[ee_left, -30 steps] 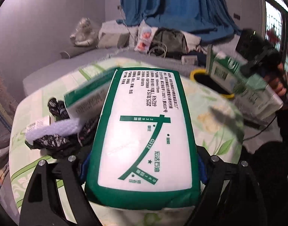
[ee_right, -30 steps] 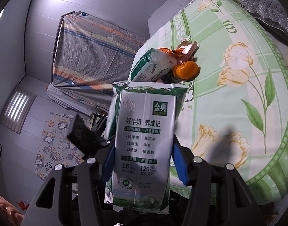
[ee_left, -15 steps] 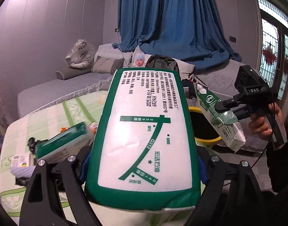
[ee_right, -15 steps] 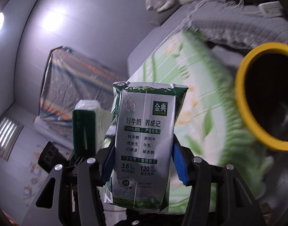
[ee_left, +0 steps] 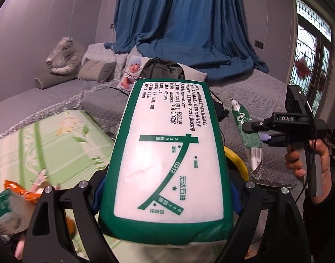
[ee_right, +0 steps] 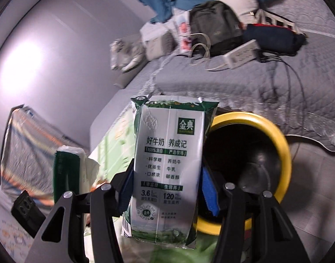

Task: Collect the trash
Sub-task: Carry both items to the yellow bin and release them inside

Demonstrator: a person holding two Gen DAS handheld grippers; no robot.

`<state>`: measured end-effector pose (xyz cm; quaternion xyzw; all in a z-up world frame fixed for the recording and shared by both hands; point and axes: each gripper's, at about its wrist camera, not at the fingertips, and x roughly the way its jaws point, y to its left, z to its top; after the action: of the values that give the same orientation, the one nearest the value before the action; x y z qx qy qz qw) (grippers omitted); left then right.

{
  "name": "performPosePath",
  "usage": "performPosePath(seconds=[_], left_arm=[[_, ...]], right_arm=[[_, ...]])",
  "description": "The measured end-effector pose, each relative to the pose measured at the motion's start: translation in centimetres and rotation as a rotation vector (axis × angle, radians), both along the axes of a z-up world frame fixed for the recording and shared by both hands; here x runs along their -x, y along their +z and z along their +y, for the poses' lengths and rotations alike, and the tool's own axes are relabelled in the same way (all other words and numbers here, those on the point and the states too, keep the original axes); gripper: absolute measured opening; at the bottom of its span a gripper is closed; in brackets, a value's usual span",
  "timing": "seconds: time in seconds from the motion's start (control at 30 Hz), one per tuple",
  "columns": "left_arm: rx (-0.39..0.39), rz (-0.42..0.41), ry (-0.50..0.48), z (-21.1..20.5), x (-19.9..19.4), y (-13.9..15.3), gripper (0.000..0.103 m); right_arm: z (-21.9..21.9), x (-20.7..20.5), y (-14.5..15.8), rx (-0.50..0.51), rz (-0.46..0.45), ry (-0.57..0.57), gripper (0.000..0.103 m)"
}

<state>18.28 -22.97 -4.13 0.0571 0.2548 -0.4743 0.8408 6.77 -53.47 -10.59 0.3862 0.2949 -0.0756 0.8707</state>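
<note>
Trash is in both of your claws: your left claw (ee_left: 167, 199) is squeezed tight on a green and white tissue pack (ee_left: 167, 153), with its blue pads (ee_left: 234, 199) pressed on the two sides of the pack. The pack is up in the air and fills most of the left view. Your right claw (ee_right: 165, 188) is squeezed on a milk carton (ee_right: 167, 166), a flat, squashed one with green edges and dark writing, and it is held up in the air too. From the left view you can see that same carton side on (ee_left: 246, 127), pinched in the right claw (ee_left: 258, 129), with your hand (ee_left: 314, 166) around the grip. Just past the carton, a bit lower, is the trash bin (ee_right: 277, 135), black inside with a yellow rim, and the carton hangs near its edge, with part of it in front of the opening. In the left view only a bit of the yellow rim (ee_left: 238, 162) peeks out from behind the tissue pack. To the left is the bench (ee_left: 57, 140) with its green flower cloth, and some more trash lies on it, like an orange wrapper (ee_left: 16, 188). Behind all this is a gray sofa (ee_left: 255, 94) with a dark backpack (ee_right: 213, 19), a white power strip (ee_right: 241, 53) and a blue curtain (ee_left: 185, 26) hanging down.
</note>
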Motion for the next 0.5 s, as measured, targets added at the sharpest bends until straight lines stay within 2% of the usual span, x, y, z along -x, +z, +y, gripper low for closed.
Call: performPosePath(seconds=[0.17,0.27,0.5], left_arm=[[-0.007,0.048,-0.036,-5.4,-1.3,-1.7,0.080],[-0.035,0.045,-0.042,-8.3,-1.3,-3.0,0.080],[-0.059,0.080,-0.078,-12.8,-1.1,-5.3,0.080]], right_arm=[[-2.7,-0.3,-2.7,0.012,0.053,-0.076,0.052],[-4.0,-0.4,-4.1,0.006,0.076,-0.098,0.052],[-5.9,-0.6,-6.1,0.030,0.127,-0.154,0.052]])
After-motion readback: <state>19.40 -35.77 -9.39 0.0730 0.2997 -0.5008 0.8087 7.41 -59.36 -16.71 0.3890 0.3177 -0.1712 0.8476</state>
